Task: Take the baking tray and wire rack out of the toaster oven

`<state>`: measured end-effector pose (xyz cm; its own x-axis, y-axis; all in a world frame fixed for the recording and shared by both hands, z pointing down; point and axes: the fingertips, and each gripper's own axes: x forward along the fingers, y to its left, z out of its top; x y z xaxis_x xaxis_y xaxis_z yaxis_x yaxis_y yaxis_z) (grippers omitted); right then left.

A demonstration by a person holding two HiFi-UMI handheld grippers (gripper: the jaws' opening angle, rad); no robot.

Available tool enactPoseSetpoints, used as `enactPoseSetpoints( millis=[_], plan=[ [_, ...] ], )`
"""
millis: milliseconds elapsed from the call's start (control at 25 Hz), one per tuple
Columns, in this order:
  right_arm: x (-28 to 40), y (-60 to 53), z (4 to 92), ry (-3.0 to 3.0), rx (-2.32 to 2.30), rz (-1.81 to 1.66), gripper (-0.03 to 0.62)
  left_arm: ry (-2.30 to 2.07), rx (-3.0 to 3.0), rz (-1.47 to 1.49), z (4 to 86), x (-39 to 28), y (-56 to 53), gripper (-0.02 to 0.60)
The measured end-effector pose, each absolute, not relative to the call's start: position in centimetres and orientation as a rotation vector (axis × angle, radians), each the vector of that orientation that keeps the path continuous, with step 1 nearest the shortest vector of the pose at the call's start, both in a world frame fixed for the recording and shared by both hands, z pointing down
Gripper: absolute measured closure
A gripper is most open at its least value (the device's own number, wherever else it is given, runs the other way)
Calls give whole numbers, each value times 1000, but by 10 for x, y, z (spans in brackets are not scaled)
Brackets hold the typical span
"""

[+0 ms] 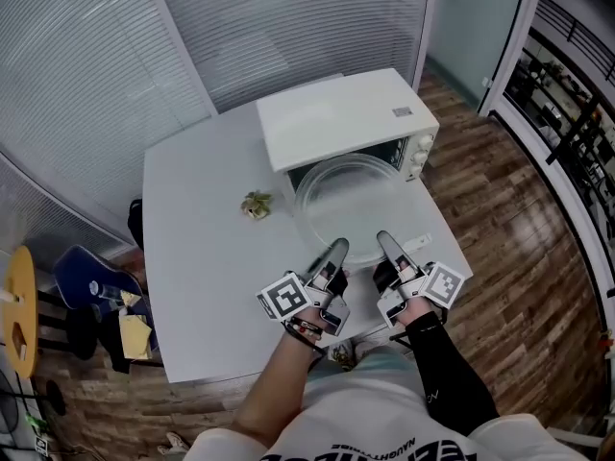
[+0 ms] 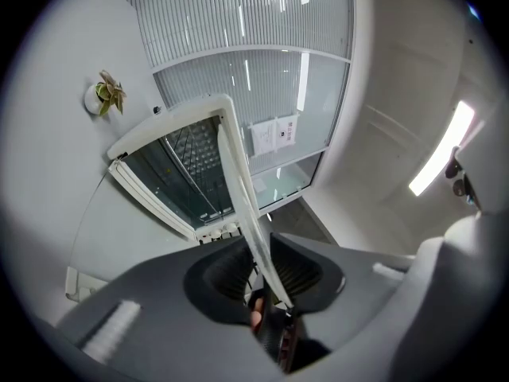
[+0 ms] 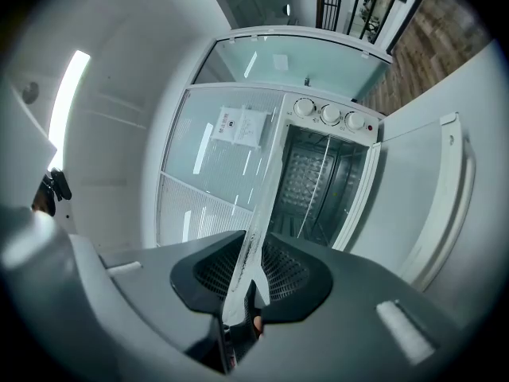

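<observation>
Left gripper (image 2: 262, 265): jaws narrow, clamped on the tray's (image 1: 351, 200) clear rim.
Right gripper (image 3: 250, 265): same, narrow, clamped on the near rim beside the left.
Tray: round, see-through, held clear of the oven (image 1: 336, 118), over its dropped door.
Rack (image 3: 306, 177): inside the oven cavity.
Writing: grey label on the oven top, sheet on the glass wall, my shirt print; none legible.
Pose: both hands side by side before my body, grippers pointing roughly level at the oven.
Table (image 1: 202, 257): white.
</observation>
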<state>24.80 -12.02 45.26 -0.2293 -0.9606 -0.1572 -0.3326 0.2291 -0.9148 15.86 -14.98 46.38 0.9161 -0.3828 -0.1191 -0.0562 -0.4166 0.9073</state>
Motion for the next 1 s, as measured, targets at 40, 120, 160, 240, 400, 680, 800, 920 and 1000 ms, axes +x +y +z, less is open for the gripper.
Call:
enactPoseSetpoints(
  millis=[40,120,160,240,400,680,800,920,1000],
  plan=[
    [247,-120,452,1718,-1203,-1011,531,-328,1981,-373,463,158,-149,453],
    [246,-119,451,1730,-1186,-1026,531,-351,1986,-377,461,155,-147,454],
    [245,-118,451,1741,-1176,-1033,531,-364,1988,-384,459,154,-145,453],
    [243,-118,449,1768,-1154,-1044,531,-388,1990,-408,455,151,-142,453],
    [232,-120,445,1822,-1080,-1075,531,-459,1996,-440,452,140,-137,453],
    [204,-119,444,1916,-941,-1143,531,-596,1996,-522,450,111,-124,453],
    [186,-118,444,1947,-881,-1177,531,-653,1998,-563,448,93,-118,453],
    [163,-119,442,1999,-823,-1197,531,-711,1992,-603,446,71,-113,453],
    [147,-120,441,2032,-789,-1215,530,-744,1980,-633,445,56,-110,453]
  ],
)
